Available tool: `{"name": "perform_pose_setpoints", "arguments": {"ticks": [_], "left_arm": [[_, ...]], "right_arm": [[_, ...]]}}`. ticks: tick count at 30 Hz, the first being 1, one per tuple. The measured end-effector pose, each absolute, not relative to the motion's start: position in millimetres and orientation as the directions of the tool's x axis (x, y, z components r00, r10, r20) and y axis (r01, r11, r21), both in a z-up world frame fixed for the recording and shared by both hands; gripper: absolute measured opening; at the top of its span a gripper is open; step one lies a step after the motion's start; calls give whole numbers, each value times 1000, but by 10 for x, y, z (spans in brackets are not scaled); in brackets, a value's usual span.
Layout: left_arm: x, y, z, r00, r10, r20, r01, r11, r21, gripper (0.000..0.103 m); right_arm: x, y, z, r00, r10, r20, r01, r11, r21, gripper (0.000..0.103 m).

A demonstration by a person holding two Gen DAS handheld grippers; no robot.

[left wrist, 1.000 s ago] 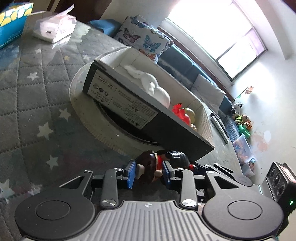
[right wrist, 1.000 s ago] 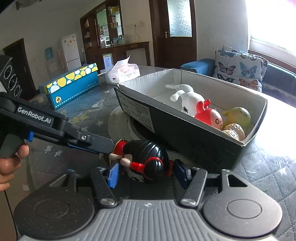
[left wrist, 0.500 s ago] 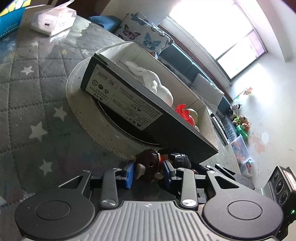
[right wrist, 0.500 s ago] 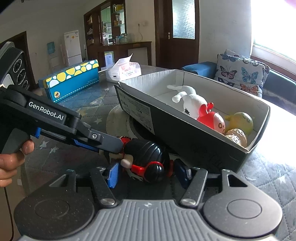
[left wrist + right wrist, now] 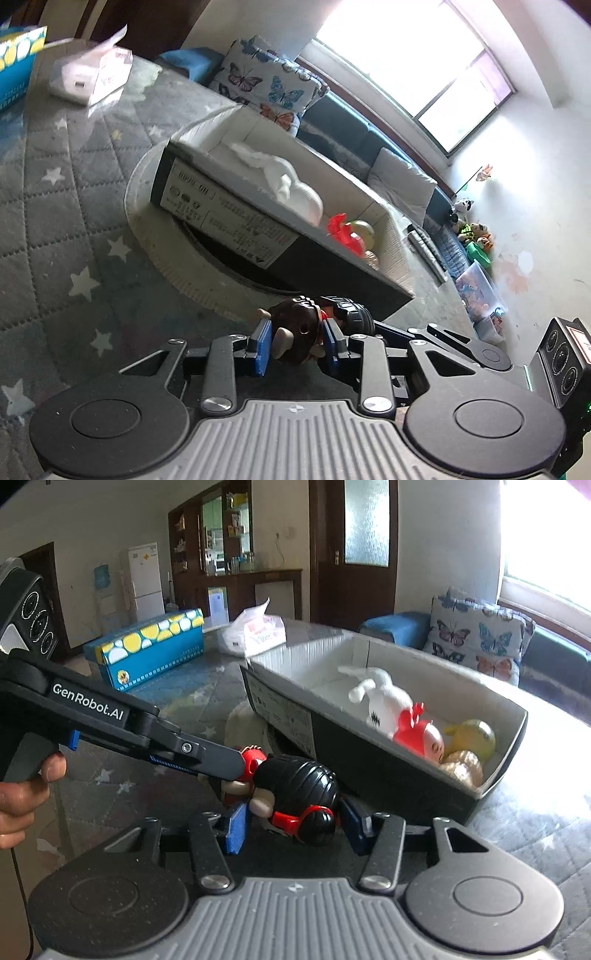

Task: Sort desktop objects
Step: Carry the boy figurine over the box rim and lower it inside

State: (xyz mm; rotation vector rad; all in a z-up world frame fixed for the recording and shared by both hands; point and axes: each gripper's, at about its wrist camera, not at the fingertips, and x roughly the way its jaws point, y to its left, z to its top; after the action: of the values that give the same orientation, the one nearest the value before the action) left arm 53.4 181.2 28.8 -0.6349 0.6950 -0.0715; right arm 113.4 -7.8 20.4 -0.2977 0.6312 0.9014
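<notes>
Star-quilted tabletop point(image 5: 192, 686), toy box point(image 5: 369, 771), tissues point(image 5: 255, 631)

Bright window point(image 5: 417, 70) glare, slight motion blur, fisheye-warped edges

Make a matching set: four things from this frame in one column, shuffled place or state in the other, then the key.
Things:
1. doll
2. white plush rabbit
3. blue dotted carton
4. tissue pack

Places or states:
A. lying inside the open box, at the end away from the red toy's far neighbours
B. on the table outside the box, gripped at its body by the left gripper
C. white, crumpled, just behind the box
D. far side of the table, to the left

Pairs: 1-B, 2-A, 3-D, 4-C
</notes>
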Motion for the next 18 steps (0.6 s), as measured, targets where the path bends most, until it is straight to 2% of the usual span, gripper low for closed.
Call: {"name": "perform_pose_setpoints", "arguments": {"ticks": [9,18], "left_arm": [[633,1815,740,840,-239,-487,-83,831,-551,33],[1142,2040,898,862,-228,-452,-77,823,-563,33]], "right_arm": [[1205,-65,635,529,659,-535,-799,599,-53,53],[1706,136,836,560,662,-497,-795,599,-97,53]]}}
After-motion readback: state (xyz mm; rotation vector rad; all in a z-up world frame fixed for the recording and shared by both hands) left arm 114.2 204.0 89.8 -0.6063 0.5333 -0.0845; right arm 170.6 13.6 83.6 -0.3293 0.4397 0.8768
